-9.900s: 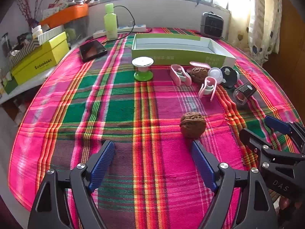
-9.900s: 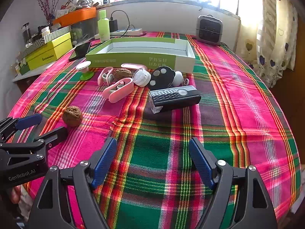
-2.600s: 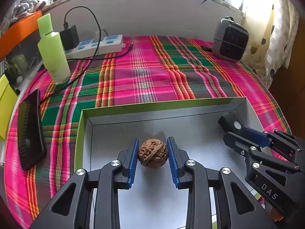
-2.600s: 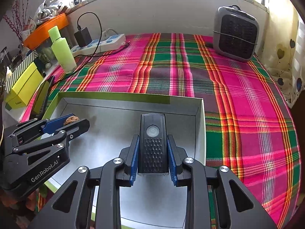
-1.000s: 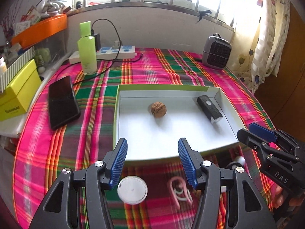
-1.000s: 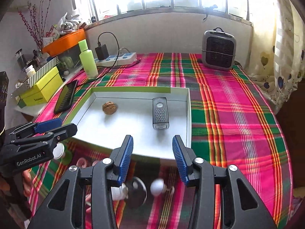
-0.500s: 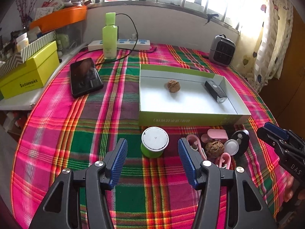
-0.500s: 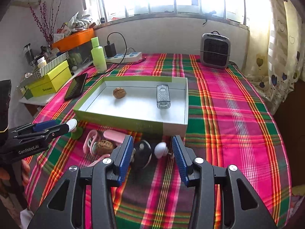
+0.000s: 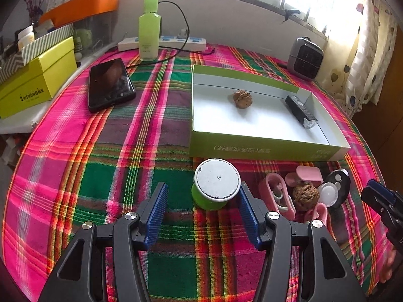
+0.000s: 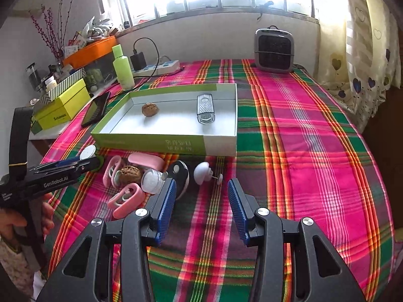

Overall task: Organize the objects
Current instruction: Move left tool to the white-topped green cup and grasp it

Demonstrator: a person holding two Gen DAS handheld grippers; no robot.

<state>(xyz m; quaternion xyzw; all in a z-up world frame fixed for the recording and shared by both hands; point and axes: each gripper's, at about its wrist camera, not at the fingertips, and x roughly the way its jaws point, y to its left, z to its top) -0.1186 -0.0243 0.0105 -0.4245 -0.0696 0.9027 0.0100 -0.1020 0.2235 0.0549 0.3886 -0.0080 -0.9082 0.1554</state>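
Green-walled shallow cardboard box [image 9: 264, 148] with a white floor sits on our desk [image 9: 100, 171], which is covered in a pink, green and red plaid cloth; printed characters run along its front wall, too small for us to read. Inside lie a brown wrinkled walnut [image 9: 242, 98] and a black oblong device with a clear end [image 9: 301, 111], well apart from each other.

Just before the box we see a green spool with a round white top [image 9: 216, 185], a second walnut [image 10: 129, 173] among pink plastic clips [image 10: 127, 197], a black oval piece [image 10: 180, 178] and a white knob on a pin [image 10: 204, 170].

Our left hand-held gripper [image 9: 202, 206] stands apart around the spool, gripping nothing; its side reads "GenRobot.AI". Our right hand-held gripper [image 10: 200, 201] is likewise apart and empty, near the knob.

Farther off, a yellow-green carton [image 9: 32, 85] reads "SUSHANGNX".
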